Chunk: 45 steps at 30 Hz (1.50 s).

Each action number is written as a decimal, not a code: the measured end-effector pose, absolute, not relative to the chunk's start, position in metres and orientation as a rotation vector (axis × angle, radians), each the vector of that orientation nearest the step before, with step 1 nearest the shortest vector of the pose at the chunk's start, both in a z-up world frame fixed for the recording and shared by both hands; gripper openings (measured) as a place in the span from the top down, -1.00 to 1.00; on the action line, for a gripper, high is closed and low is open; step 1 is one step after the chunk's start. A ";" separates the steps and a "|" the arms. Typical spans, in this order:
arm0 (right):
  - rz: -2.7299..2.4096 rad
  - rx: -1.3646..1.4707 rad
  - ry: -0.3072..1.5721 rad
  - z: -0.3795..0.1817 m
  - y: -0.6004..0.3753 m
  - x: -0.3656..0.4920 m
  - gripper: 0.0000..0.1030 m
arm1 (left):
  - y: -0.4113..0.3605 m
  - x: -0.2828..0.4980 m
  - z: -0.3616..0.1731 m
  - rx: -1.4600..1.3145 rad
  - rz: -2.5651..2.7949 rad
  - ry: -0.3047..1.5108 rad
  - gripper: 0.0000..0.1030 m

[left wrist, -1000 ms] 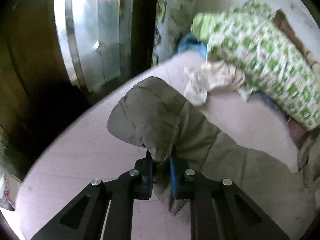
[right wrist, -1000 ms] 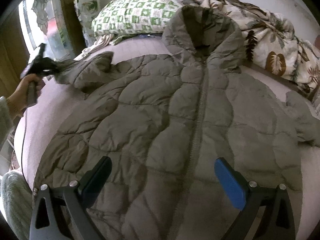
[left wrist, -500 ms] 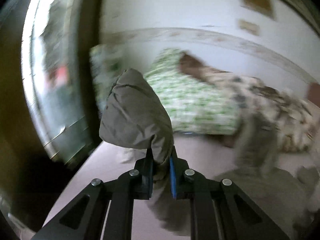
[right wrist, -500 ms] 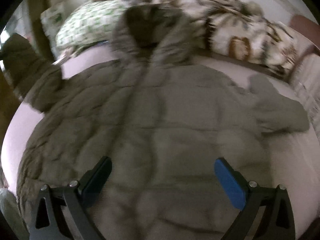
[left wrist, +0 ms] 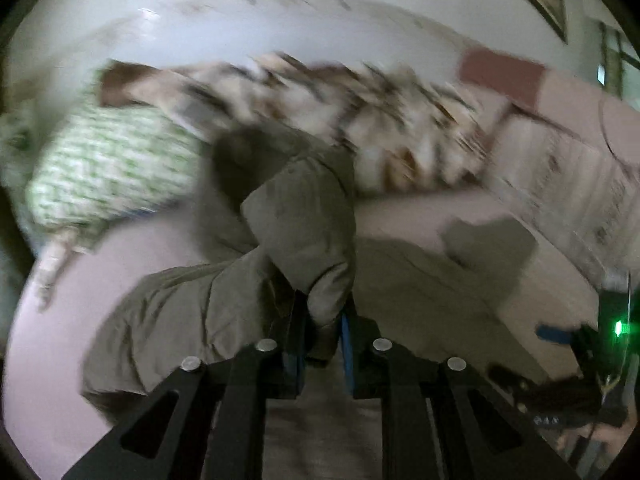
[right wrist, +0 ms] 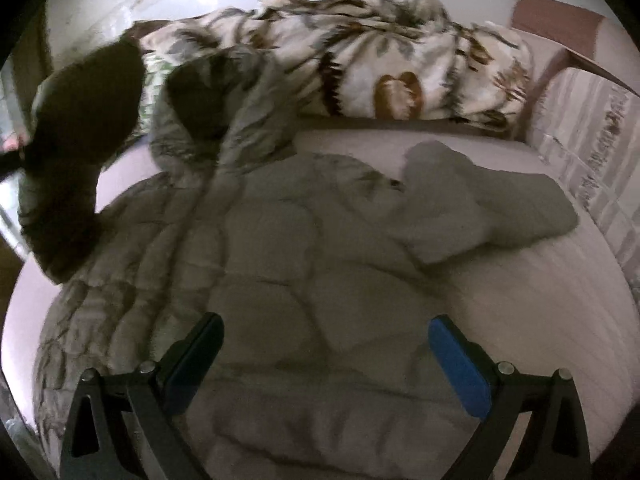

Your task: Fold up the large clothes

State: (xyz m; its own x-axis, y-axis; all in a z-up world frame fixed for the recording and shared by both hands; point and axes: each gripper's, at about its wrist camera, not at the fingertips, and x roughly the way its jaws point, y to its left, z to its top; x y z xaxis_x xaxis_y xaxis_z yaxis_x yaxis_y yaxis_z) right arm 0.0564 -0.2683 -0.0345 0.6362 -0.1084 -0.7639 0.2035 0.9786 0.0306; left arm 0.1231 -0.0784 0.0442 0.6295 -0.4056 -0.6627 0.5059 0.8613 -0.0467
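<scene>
Sleeve [left wrist: 304, 220] of the olive quilted jacket [right wrist: 280, 260] is pinched between the closed fingers of the left gripper [left wrist: 324, 340] and lifted above the jacket body, which lies spread front-up on the pink bed [right wrist: 540, 300]. Farther right, the right gripper [right wrist: 324, 360] hovers over the hem, its 2 fingers spread wide, holding nothing.

Surface: bed [right wrist: 520, 300] with pale pink sheet
Centre: olive quilted jacket [right wrist: 300, 280], spread flat
Head end: leaf-print blanket [right wrist: 400, 60], bunched
Beside it: green-checked pillow [left wrist: 116, 172], probably; blurred
</scene>
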 end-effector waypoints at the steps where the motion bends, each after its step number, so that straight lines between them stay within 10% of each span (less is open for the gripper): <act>1: -0.195 0.125 0.864 -0.035 -0.274 0.055 -1.00 | -0.093 0.120 0.033 0.169 -0.544 0.754 0.32; 4: -0.208 0.172 0.862 -0.036 -0.291 0.052 -1.00 | -0.119 0.110 0.007 0.198 -0.585 0.814 -0.29; 27: -0.026 0.322 0.916 -0.053 -0.272 0.113 -0.97 | 0.071 0.176 -0.047 0.054 -0.159 0.910 -0.44; 34: -0.021 0.446 1.015 -0.097 -0.275 0.154 0.30 | 0.064 0.166 -0.078 0.126 -0.167 0.912 -0.44; 45: -0.093 0.241 0.874 -0.064 -0.279 0.124 0.61 | 0.042 0.149 -0.078 0.207 -0.210 0.900 -0.44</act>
State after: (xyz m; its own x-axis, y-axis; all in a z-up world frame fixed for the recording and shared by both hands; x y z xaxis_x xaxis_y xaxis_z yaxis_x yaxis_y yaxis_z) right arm 0.1238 -0.2794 -0.0636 0.6400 0.0179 -0.7682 0.1785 0.9689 0.1712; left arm 0.1488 0.0420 -0.0776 0.6040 -0.0938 -0.7914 0.2664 0.9597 0.0896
